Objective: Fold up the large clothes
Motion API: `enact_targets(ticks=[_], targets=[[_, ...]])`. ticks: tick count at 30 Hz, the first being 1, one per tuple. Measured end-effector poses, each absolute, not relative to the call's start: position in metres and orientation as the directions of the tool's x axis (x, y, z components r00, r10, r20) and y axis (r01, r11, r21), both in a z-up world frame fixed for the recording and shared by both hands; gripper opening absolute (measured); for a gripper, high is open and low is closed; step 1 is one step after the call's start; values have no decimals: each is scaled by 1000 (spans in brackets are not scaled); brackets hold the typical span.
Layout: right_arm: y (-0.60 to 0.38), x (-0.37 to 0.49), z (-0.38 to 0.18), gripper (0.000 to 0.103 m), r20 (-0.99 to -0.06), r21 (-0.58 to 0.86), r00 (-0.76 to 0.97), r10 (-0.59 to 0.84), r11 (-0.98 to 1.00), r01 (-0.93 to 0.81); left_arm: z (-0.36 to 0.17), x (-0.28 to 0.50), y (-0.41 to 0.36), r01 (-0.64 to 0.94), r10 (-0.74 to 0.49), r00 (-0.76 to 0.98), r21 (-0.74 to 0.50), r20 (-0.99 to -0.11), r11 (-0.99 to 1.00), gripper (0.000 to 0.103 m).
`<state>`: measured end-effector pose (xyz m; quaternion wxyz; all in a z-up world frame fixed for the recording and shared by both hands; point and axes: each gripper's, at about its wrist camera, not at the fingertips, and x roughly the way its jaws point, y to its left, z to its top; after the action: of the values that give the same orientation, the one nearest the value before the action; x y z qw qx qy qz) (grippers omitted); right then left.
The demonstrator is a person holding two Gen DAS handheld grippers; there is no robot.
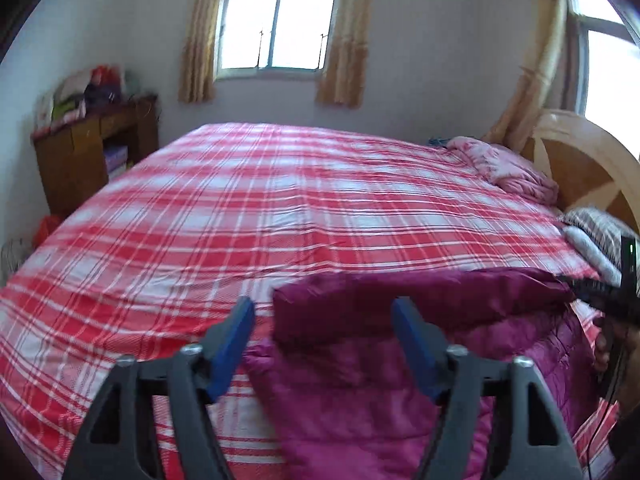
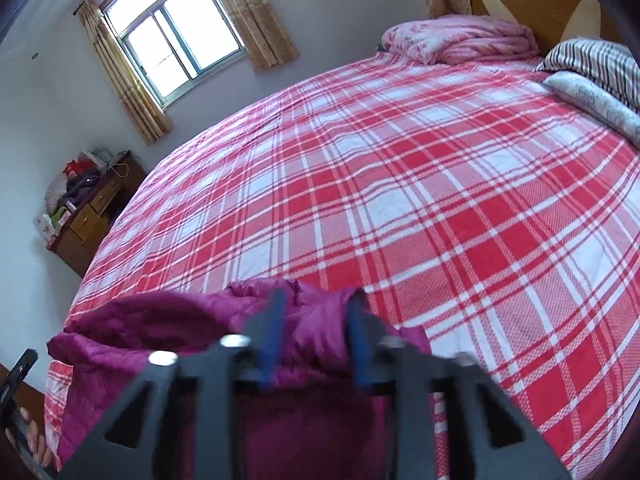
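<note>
Lying on the near edge of a bed (image 1: 280,200) with a red-and-white checked sheet: one large magenta quilted jacket (image 1: 360,380), partly folded, its darker upper layer doubled over the paler lower part.

Left claw (image 1: 324,312): spread wide, blue fingers (image 1: 236,340) apart, holding nothing. The jacket's folded corner sits between and just ahead of the fingers; whether they touch the cloth cannot be told. Most of the jacket lies below and to the right of this claw.

Right claw (image 2: 318,312): narrow, blue fingers (image 2: 358,340) drawn close with a bunched fold of the jacket (image 2: 160,320) between them; blurred, so a firm grip cannot be confirmed. The jacket spreads from this claw to the left and downward.

Further items, ahead of both claws:
- rolled pink blanket (image 2: 460,40) at the far head end, by the wooden headboard (image 1: 580,168);
- striped pillow (image 2: 596,64) beside it;
- brown wooden cabinet (image 1: 92,152) far left, heaped with bags;
- window (image 1: 278,24) with tan curtains on the far wall.
</note>
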<state>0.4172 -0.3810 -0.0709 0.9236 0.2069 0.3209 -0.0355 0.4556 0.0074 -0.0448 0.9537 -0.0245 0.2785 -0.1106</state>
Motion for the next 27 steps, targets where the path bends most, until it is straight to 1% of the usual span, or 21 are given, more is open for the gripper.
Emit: enact_targets(ticks=[1,2,4,5,6,7,9,11,14,16,18,23,27], targets=[[-379,409,-65,92,-571,363,820,42,909,206,-49,462,-6,196,-201,825,-65,-529,978,78],[-376,405,-60,92,-555,360,831,37,911,201,-56,467,-23,182,-151,828,4,-539,983,78],[-360,395,-51,89,-546,328,837,30,928,180,-73,477,-41,147,-67,827,100,-559,984,78],[-348,391,-48,86,-541,312,840,36,936,160,-81,480,-46,121,-21,824,140,-566,983,78],[-332,386,-47,83,-537,296,841,63,948,117,-90,484,-50,92,25,819,174,-573,980,78],[-318,384,-48,82,-539,281,838,87,956,81,-99,489,-50,67,58,810,190,-584,979,78],[-286,384,-57,81,-552,241,823,132,970,6,-113,499,-46,14,113,792,202,-600,979,78],[-258,390,-69,81,-570,187,807,156,981,-57,-123,507,-40,-18,141,776,201,-615,979,78],[-232,405,-91,81,-600,80,793,105,994,-70,-132,519,-36,-53,162,754,187,-637,981,78],[-228,417,-103,78,-621,44,781,68,998,-52,-136,526,-35,-65,173,736,186,-654,980,78],[-234,430,-113,78,-644,65,762,68,997,-34,-140,531,-36,-73,179,726,184,-664,980,79],[-249,441,-124,78,-669,127,739,84,992,2,-149,540,-39,-77,180,706,179,-685,981,83],[-245,442,-126,78,-682,116,728,74,993,8,-153,544,-36,-68,165,689,164,-705,984,87]])
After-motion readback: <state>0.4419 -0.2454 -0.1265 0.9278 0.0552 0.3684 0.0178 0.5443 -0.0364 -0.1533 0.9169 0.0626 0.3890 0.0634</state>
